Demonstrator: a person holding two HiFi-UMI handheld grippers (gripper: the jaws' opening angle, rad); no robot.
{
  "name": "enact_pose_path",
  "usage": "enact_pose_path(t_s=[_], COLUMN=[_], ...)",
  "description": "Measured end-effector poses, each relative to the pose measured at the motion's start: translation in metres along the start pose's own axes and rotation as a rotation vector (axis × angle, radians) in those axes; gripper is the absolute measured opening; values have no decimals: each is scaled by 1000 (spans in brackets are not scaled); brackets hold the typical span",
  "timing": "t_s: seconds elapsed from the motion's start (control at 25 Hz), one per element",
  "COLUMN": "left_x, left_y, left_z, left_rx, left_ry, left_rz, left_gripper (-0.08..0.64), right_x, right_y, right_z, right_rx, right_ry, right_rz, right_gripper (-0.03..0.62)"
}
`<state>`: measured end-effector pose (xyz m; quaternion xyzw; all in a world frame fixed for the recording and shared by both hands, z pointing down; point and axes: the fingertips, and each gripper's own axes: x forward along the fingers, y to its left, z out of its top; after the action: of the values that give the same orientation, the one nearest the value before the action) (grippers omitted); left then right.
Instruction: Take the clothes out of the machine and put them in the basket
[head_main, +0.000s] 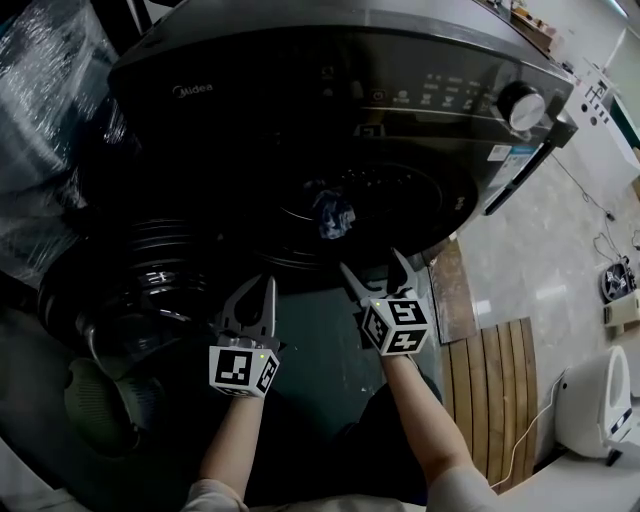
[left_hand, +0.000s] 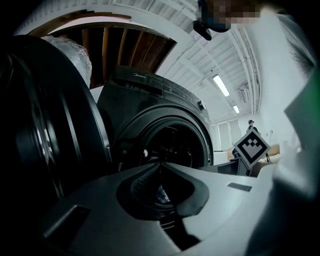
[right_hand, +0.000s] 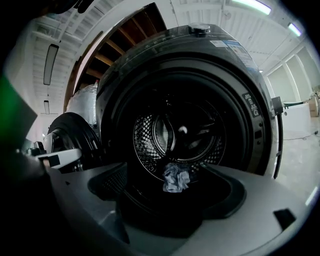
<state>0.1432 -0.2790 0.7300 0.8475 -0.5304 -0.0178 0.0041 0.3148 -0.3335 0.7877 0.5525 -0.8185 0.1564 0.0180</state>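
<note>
Two grippers were poised before the open washing machine (head_main: 300, 80), its door (head_main: 130, 290) swung wide to the left. The left gripper (head_main: 268, 285) had its jaws together and held nothing. One pale crumpled cloth (head_main: 335, 213) lay inside the drum, well apart from both. The right gripper (head_main: 371, 262), jaws spread, pointed at it. Nothing was yet lifted out, so grasping and transfer to the basket seemingly remained.
</note>
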Motion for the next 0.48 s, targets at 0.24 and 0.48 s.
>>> enact_pose_path(t_s=[0.24,0.48], left_x=[-4,-9], left_y=[2,-1], left_z=[-36,-57], left_rx=[-22,2], left_ry=[26,38], left_rz=[9,15], left_gripper=[21,21], right_x=[0,14], right_y=[0,7], right_z=[-12,-26], right_rx=[77,11], right_ry=[8,56], right_rz=[27,40], right_gripper=[419,434])
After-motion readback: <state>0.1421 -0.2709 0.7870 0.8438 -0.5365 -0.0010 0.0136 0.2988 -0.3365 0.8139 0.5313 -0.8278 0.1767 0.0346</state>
